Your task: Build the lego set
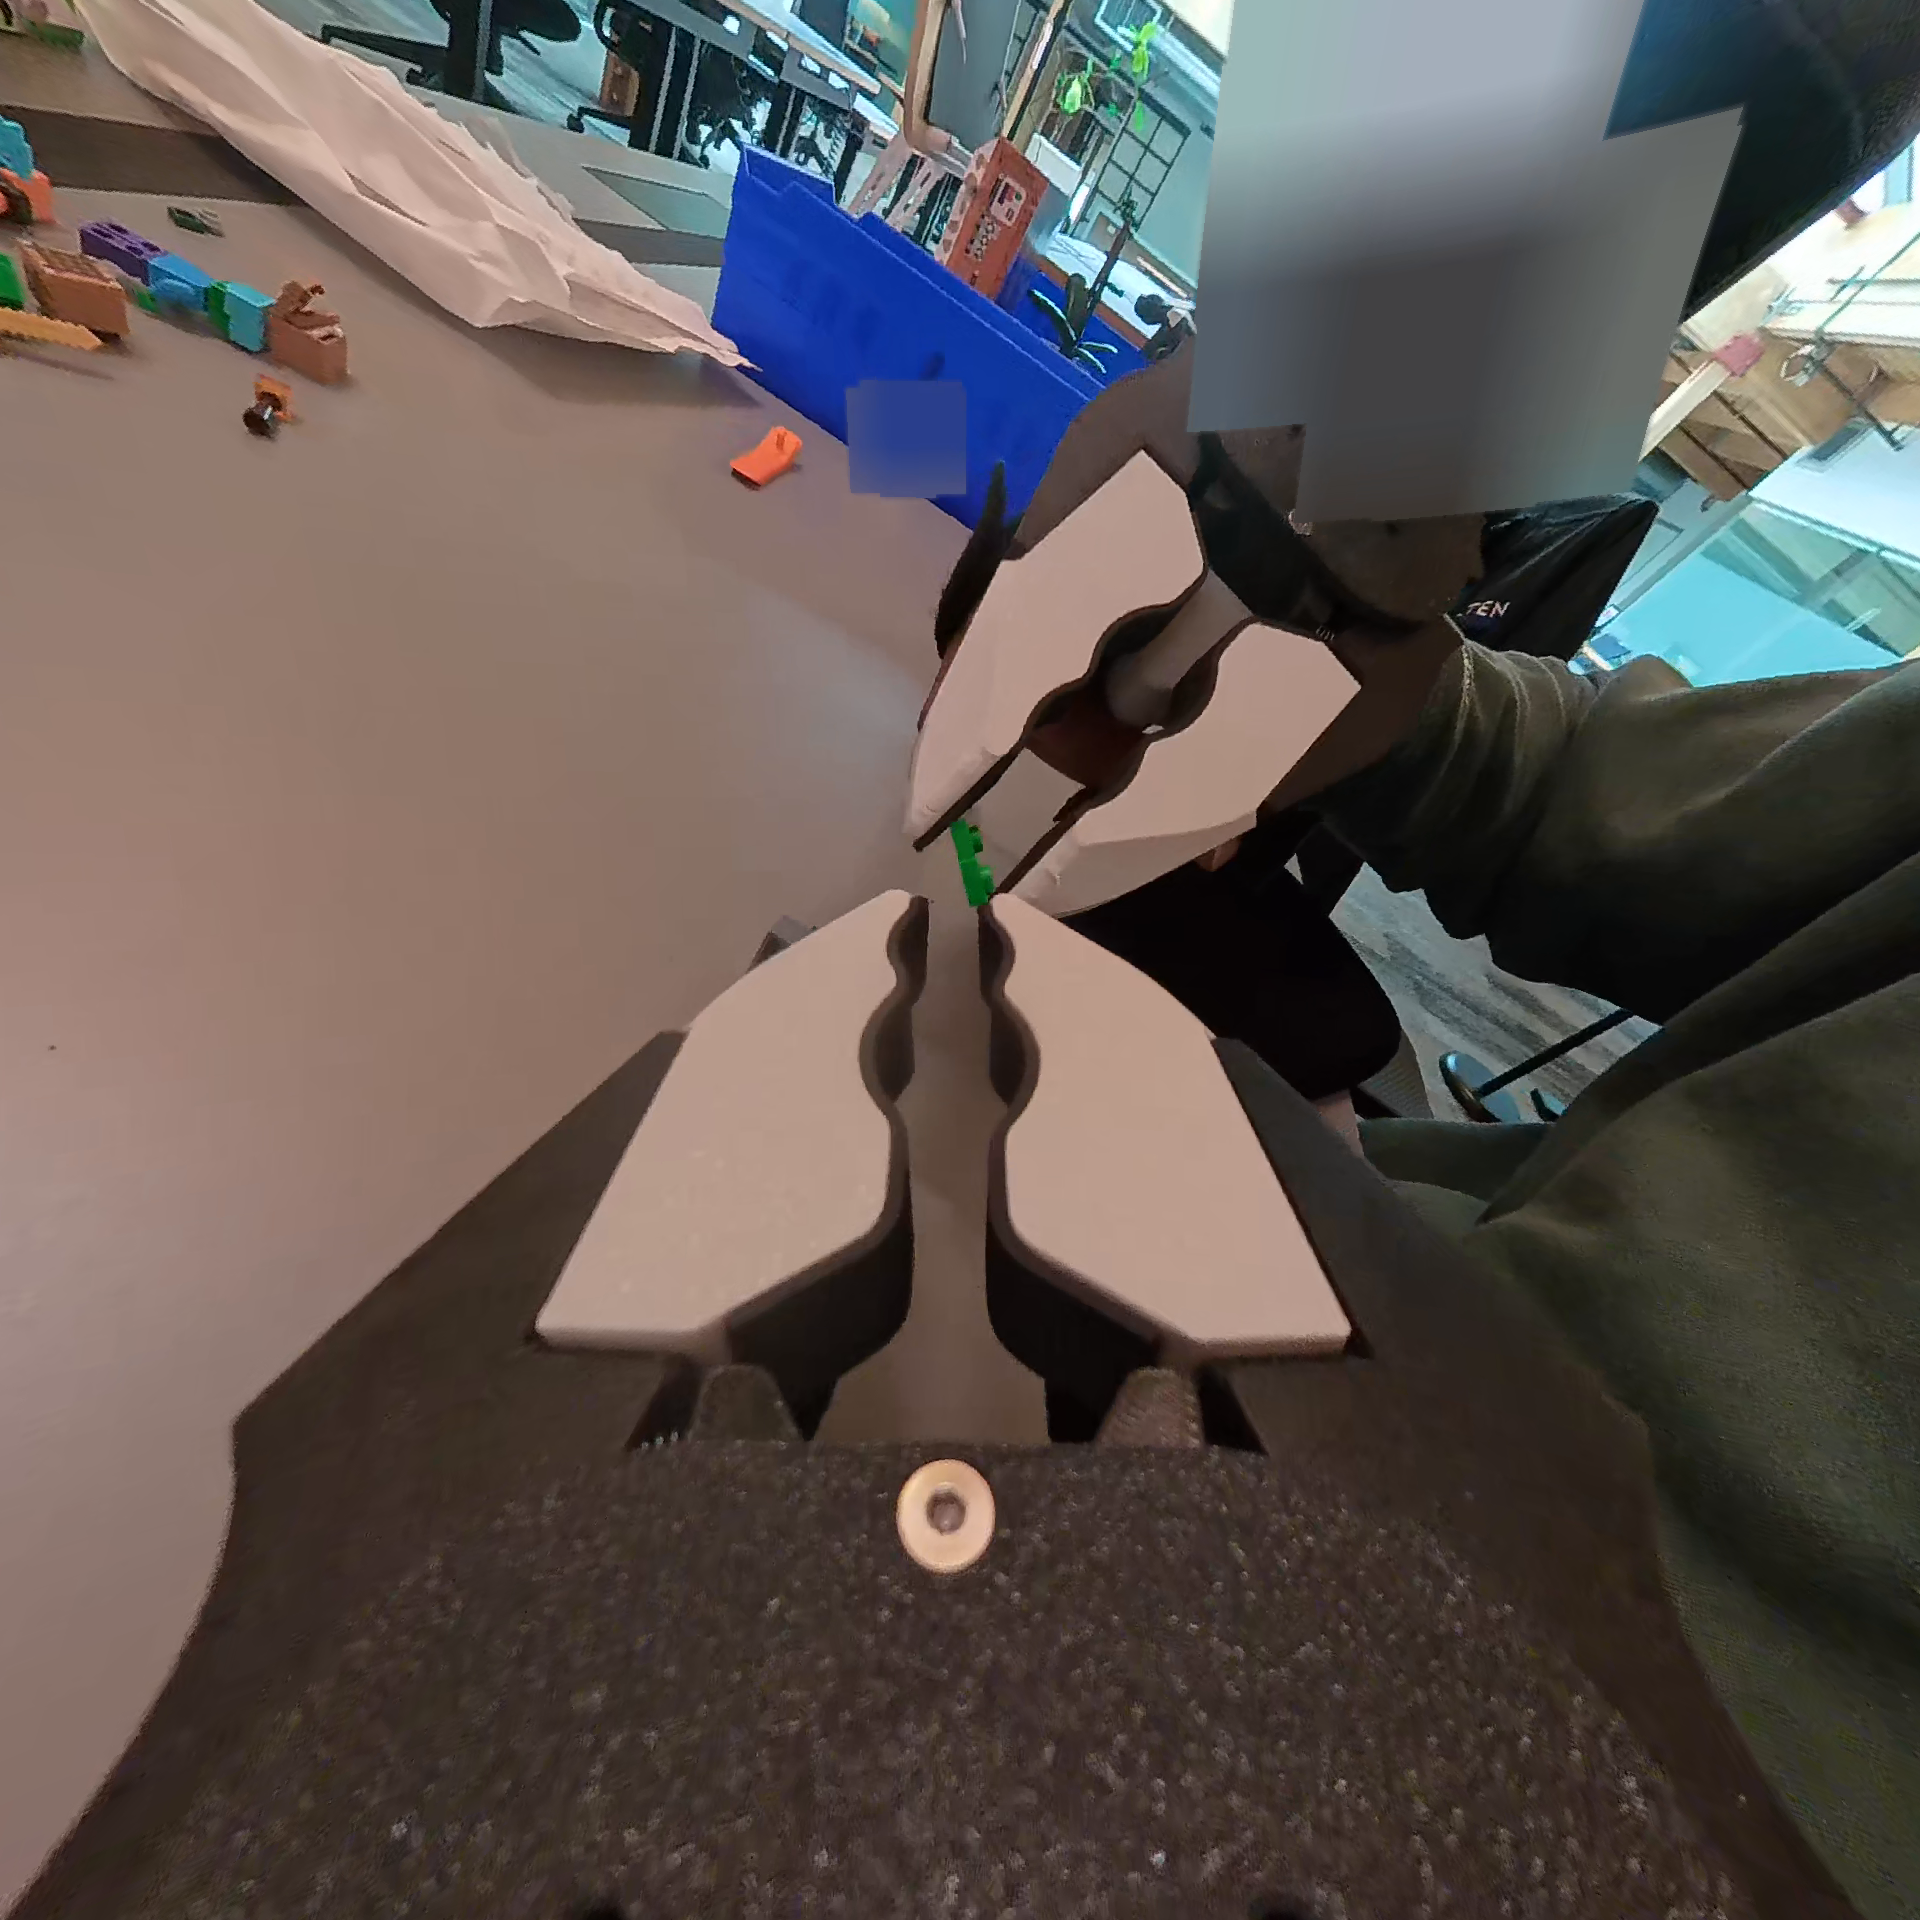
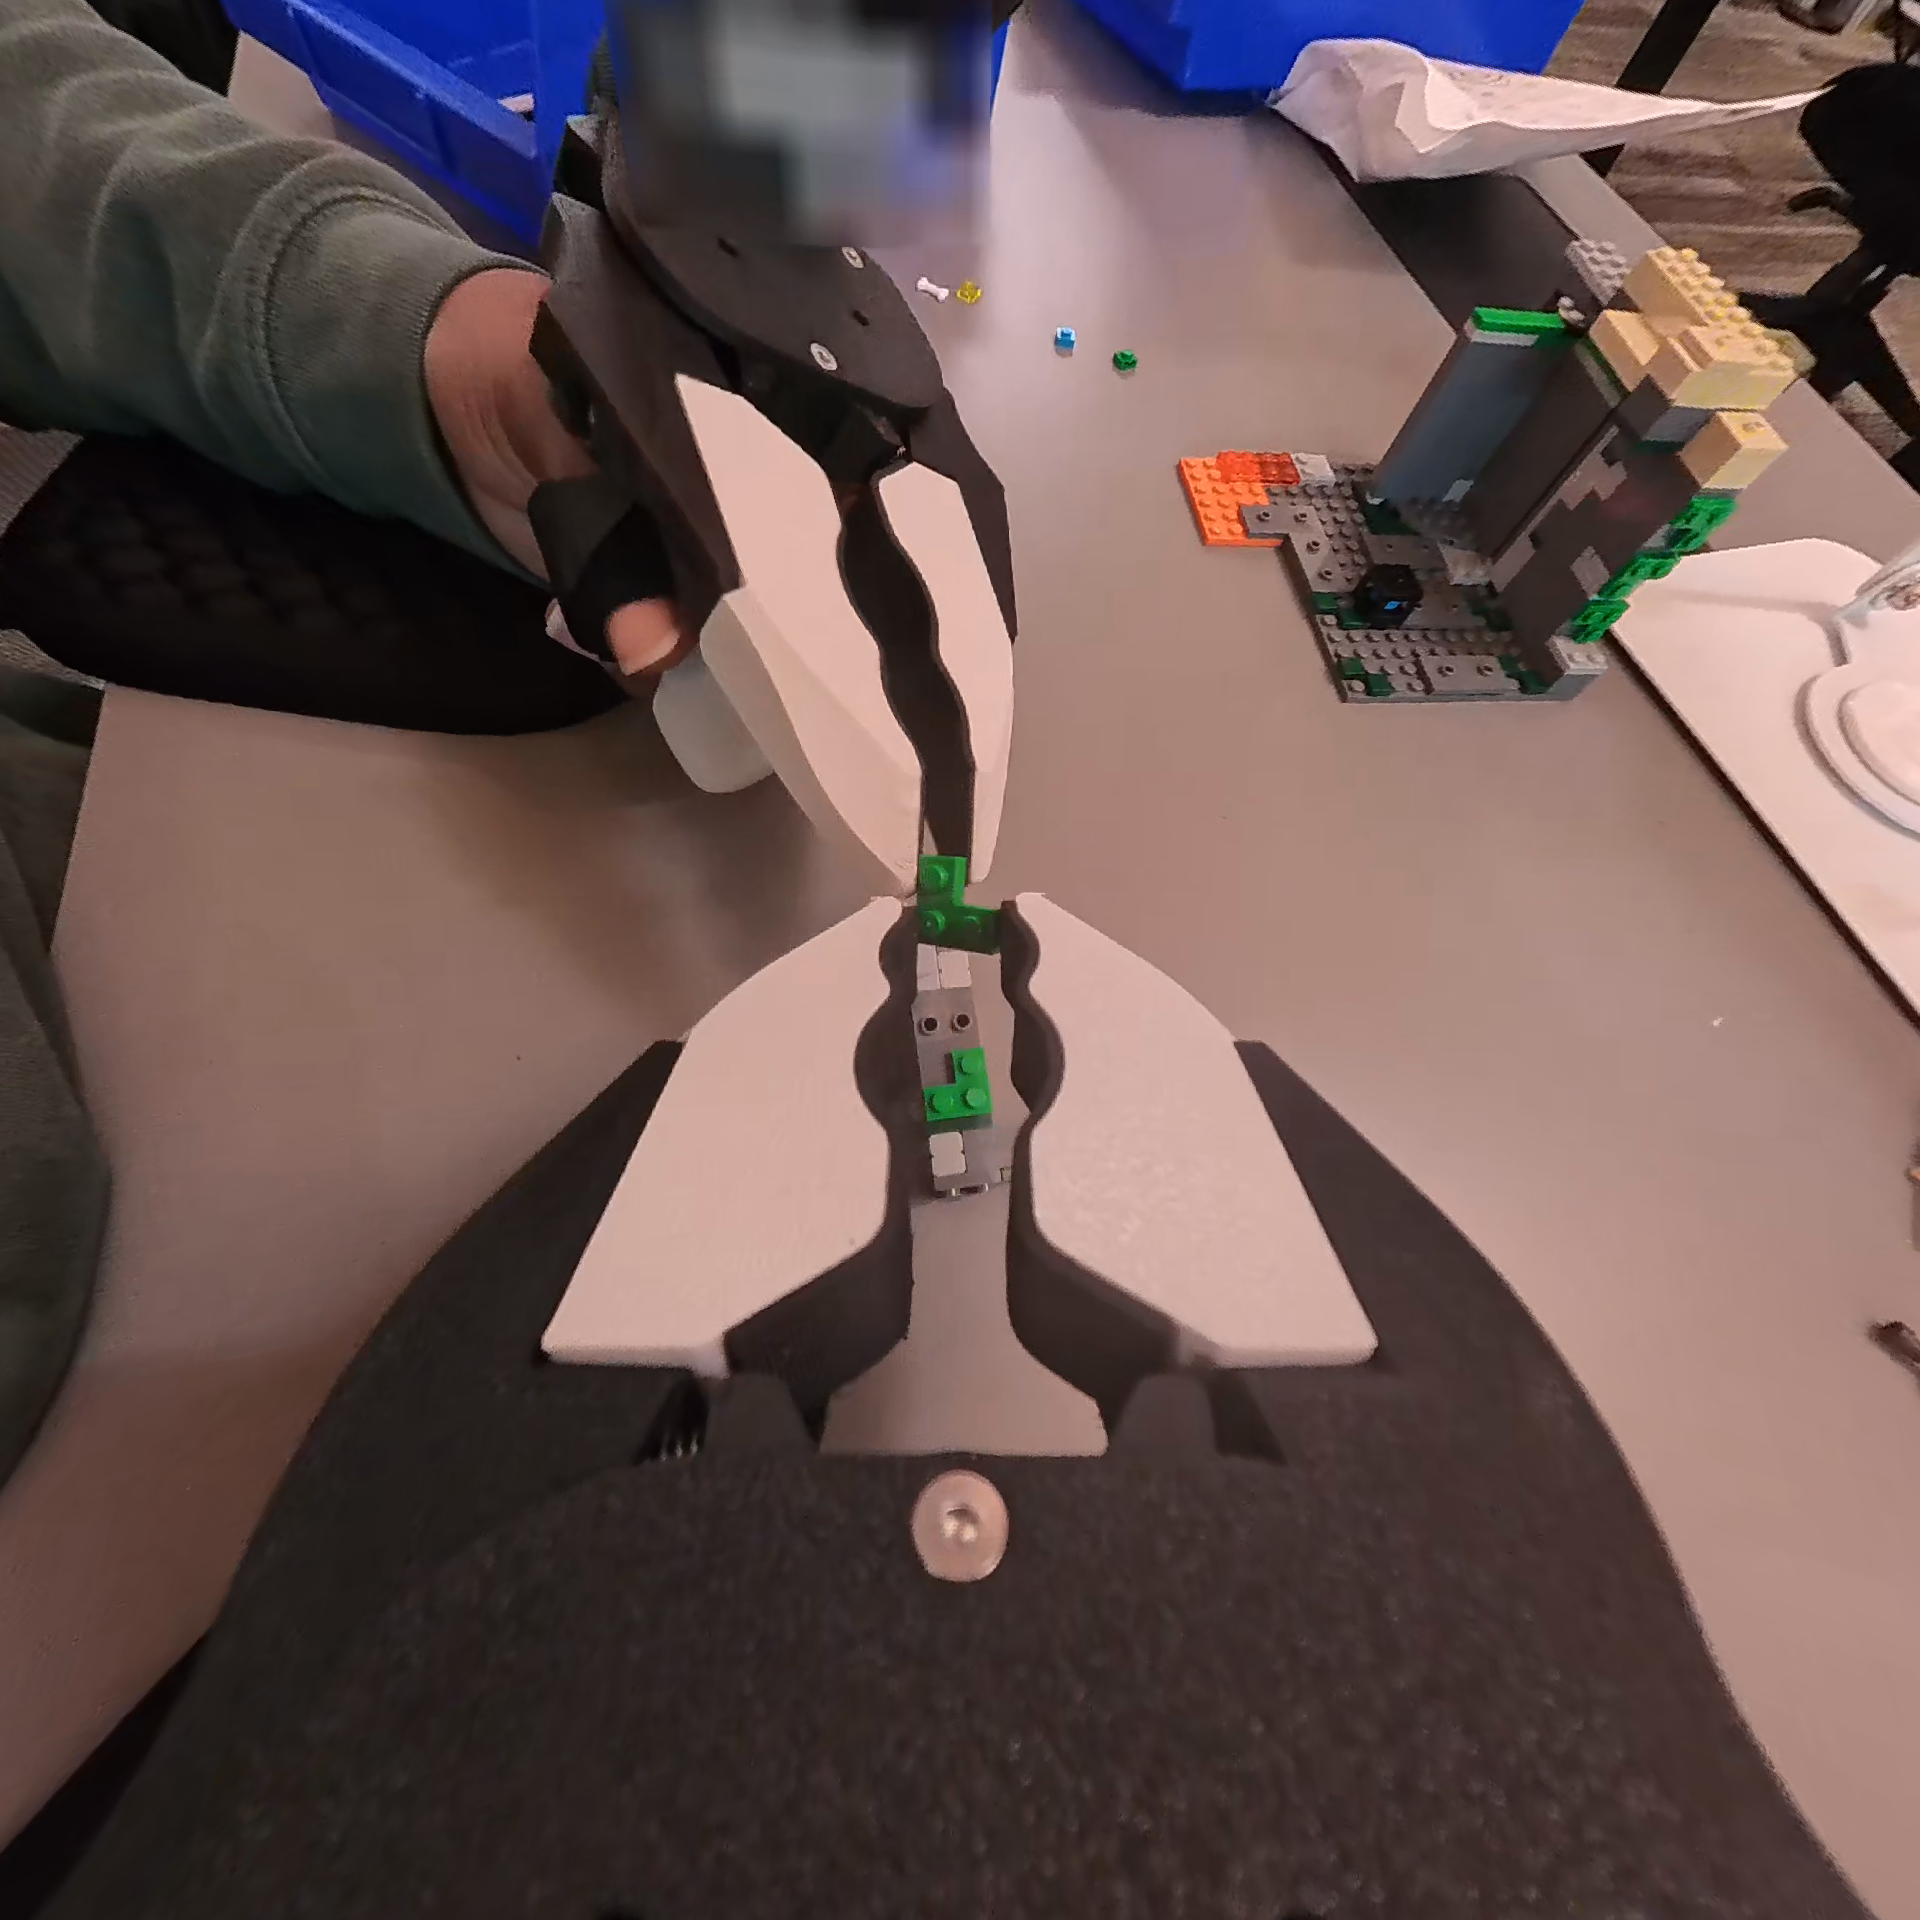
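The right gripper [image 2: 954,920] is clamped on a narrow grey lego strip [image 2: 951,1081] that lies between its 2 fingers and carries a green corner plate [image 2: 958,1091] near its middle. The left gripper [image 2: 951,862] meets it tip to tip above the grey table [image 2: 1299,935], its fingertips closed on a second green L-shaped plate [image 2: 951,904] at the strip's far end. The partly built lego model [image 2: 1507,499], grey and tan on an orange and grey base, stands well apart to the right, with loose bricks [image 1: 156,291] and a blue bin [image 1: 914,312] farther off.
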A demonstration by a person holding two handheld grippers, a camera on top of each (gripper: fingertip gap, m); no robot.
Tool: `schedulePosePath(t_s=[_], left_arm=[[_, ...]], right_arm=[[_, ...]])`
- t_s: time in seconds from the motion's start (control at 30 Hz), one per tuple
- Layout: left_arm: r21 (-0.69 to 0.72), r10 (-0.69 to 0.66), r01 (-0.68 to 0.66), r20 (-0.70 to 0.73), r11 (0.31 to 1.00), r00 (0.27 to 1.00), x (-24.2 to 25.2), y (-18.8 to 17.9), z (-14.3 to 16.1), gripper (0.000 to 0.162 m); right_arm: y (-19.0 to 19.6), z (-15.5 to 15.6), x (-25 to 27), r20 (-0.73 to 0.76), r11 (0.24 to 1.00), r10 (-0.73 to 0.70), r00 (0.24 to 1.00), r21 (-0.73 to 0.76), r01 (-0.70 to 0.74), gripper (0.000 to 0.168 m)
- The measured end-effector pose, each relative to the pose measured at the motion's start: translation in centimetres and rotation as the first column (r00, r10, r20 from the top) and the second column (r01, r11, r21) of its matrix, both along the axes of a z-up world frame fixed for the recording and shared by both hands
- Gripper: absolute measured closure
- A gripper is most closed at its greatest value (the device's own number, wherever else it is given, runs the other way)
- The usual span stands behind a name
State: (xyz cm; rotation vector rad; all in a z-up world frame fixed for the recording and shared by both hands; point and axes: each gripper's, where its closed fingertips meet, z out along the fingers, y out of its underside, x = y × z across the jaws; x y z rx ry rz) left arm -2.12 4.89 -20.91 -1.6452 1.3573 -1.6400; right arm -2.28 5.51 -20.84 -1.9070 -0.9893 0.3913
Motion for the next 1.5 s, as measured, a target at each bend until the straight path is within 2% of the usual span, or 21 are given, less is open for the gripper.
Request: schedulePosePath(t_s=[0.57,1.03,1.17,1.5], left_arm=[[-0.049,-0.038,0.041,0.048,0.998,0.998,-0.2,-0.6,0.8,0.150],[-0.046,-0.037,0.038,0.033,0.998,0.999,-0.3,-0.3,0.8,0.158],[-0.048,-0.047,0.049,0.042,0.998,0.998,-0.6,-0.1,1.2,0.157],[-0.040,-0.150,0.151,0.011,0.988,0.989,-1.2,-1.0,1.1,0.158]], right_arm=[[-0.2,-0.1,0.0,0.071,0.999,0.006,0.997,0.049,-0.010,0.154],[-0.3,0.1,-0.4,0.025,0.999,-0.012,1.000,0.050,0.011,0.155],[-0.7,-0.2,-0.6,0.016,0.999,-0.001,1.000,0.045,0.000,0.161],[-1.5,0.5,-0.6,0.179,0.985,0.143,0.973,0.070,-0.158,0.158]])
